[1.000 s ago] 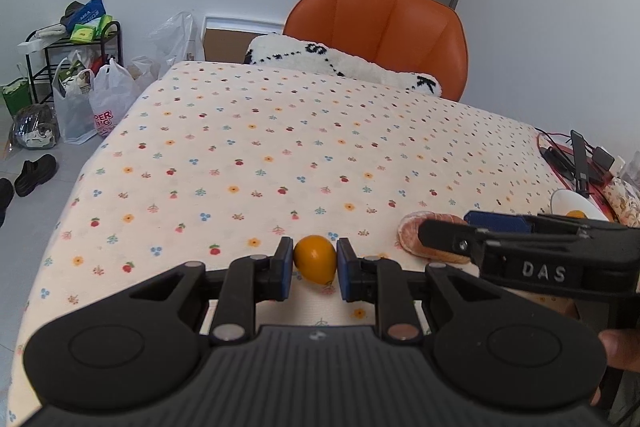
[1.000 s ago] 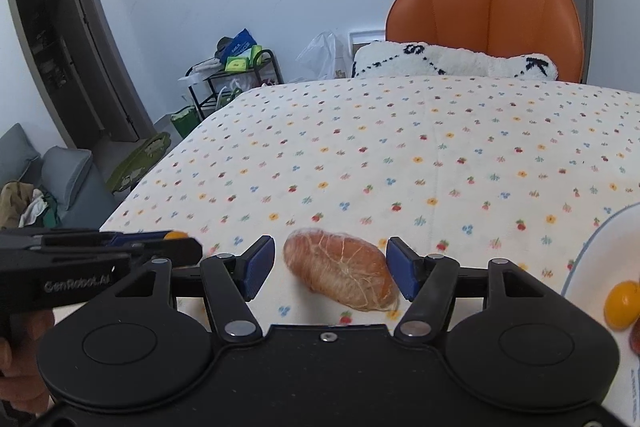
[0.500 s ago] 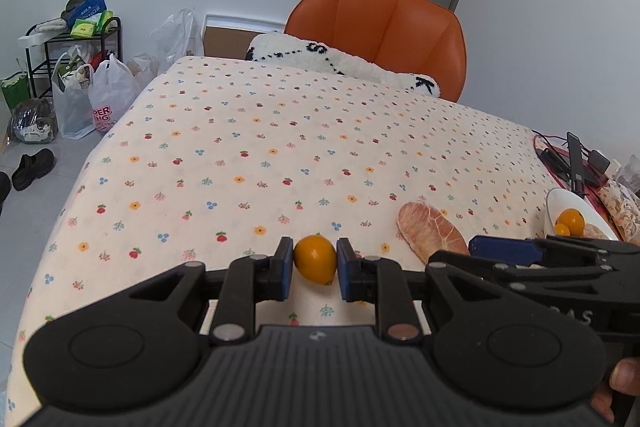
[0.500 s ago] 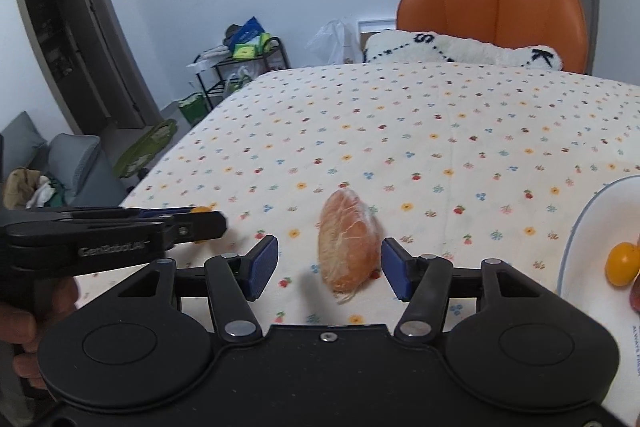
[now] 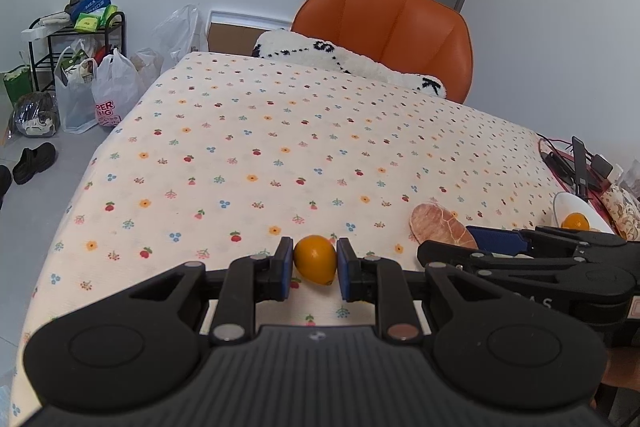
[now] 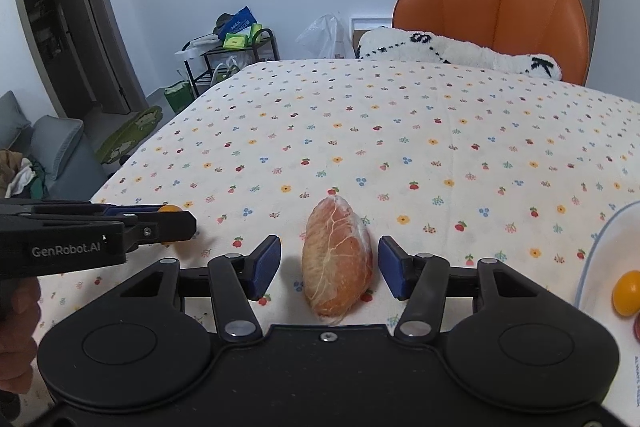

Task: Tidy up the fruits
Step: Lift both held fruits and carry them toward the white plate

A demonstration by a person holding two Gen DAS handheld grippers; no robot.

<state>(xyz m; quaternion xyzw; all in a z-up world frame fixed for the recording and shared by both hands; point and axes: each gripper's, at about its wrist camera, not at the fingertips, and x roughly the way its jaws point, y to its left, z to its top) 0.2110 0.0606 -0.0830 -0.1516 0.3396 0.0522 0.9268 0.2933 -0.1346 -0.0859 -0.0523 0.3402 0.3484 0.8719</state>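
— Orange kumquat (image 5: 315, 259) pinched between the left gripper (image 5: 313, 269) fingers, lifted for the plate (image 6: 600, 251)?

— Looks so. Peeled citrus segment (image 6: 337, 255) between the right gripper (image 6: 328, 267) fingers on the table (image 6: 400, 131), spread wide, untouched; lined up for grabbing.

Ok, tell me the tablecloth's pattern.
Cream tablecloth with small scattered flowers and berries; clearest in the left wrist view.

The right claw (image 6: 329, 263) stands open astride a peeled citrus segment (image 6: 337, 259) on the flowered tablecloth (image 6: 400, 115).
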